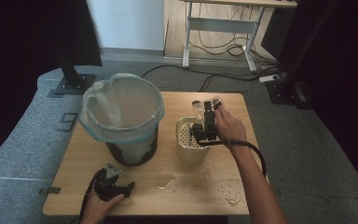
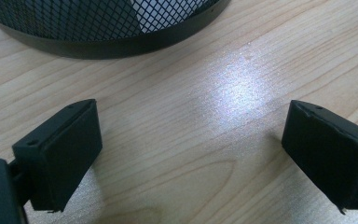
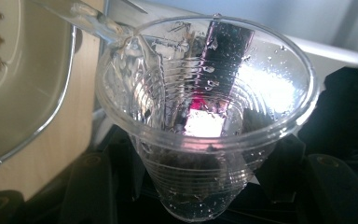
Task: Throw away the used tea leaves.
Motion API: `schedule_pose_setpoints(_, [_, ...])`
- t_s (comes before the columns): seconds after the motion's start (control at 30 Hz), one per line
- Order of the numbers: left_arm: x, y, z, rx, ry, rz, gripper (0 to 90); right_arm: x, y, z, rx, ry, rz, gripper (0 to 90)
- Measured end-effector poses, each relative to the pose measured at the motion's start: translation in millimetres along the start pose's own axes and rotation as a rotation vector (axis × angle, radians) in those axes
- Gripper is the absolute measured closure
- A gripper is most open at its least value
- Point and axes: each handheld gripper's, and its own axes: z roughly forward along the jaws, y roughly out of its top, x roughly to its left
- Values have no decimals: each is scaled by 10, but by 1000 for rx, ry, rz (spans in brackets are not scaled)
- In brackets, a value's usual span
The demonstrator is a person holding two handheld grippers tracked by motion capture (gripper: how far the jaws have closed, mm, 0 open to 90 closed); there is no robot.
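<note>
Clear plastic, wet with droplets, the cup (image 3: 205,116) sat clamped between the right gripper (image 1: 208,122)'s jaws, mouth toward that gripper's camera and long axis running out along the jaws. The cream strainer tub (image 1: 192,140) lay just beside and below those jaws, so any pour fell to the right hand. The left gripper (image 2: 191,154) rested on the table (image 2: 177,93), jaws wide apart and empty, the mesh bin (image 2: 107,28) beyond their tips.

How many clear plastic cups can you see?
1. The clear plastic cup sits between the jaws of the right tongs, at the far edge of the table, just past the cream strainer tub. Another could be hidden inside the lined bin.
</note>
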Motion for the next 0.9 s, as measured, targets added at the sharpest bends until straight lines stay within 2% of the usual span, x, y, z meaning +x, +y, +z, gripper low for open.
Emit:
schedule_pose_setpoints(0.03, [0, 0, 0, 0, 0, 0, 44, 0, 0, 0, 0, 0, 0, 429])
schedule_pose_setpoints(0.13, [-1, 0, 0, 0, 1, 0, 44, 14, 30, -7, 6, -23, -75, 433])
schedule_pose_setpoints(0.17, [0, 0, 0, 0, 0, 0, 44, 22, 48, -7, 4, -36, -118, 434])
schedule_pose_setpoints(0.2, [0, 0, 0, 0, 0, 0, 44, 30, 57, -9, 3, -40, -130, 434])
schedule_pose_setpoints(0.23, [0, 0, 0, 0, 0, 0, 44, 31, 70, -6, 1, -48, -162, 434])
schedule_pose_setpoints(0.27, [0, 0, 0, 0, 0, 0, 44, 31, 70, -6, 1, -48, -162, 434])
schedule_pose_setpoints(0.3, [-1, 0, 0, 0, 1, 0, 44, 36, 92, -5, 0, -57, -200, 436])
schedule_pose_setpoints(0.33, [0, 0, 0, 0, 0, 0, 44, 45, 99, -4, 0, -64, -209, 436])
schedule_pose_setpoints(0.37, [0, 0, 0, 0, 0, 0, 44, 55, 113, -1, -1, -71, -241, 437])
schedule_pose_setpoints(0.43, [0, 0, 0, 0, 0, 0, 44, 68, 121, -1, 4, -74, -252, 438])
schedule_pose_setpoints(0.47, [0, 0, -1, 0, 0, 0, 44, 74, 167, -15, 7, -84, -336, 443])
schedule_pose_setpoints(0.6, [-2, 0, -1, 0, 0, 1, 44, 105, 218, -42, 6, -102, -402, 448])
schedule_pose_setpoints(0.73, [-2, 0, -2, 1, -1, 2, 45, 104, 226, -32, 10, -124, -511, 449])
schedule_pose_setpoints(0.83, [-2, 0, -2, 0, -1, 2, 45, 107, 209, -32, 18, -126, -566, 449])
schedule_pose_setpoints(0.9, [-2, 0, -1, 0, -1, 2, 45, 72, 198, -41, 26, -129, -582, 449])
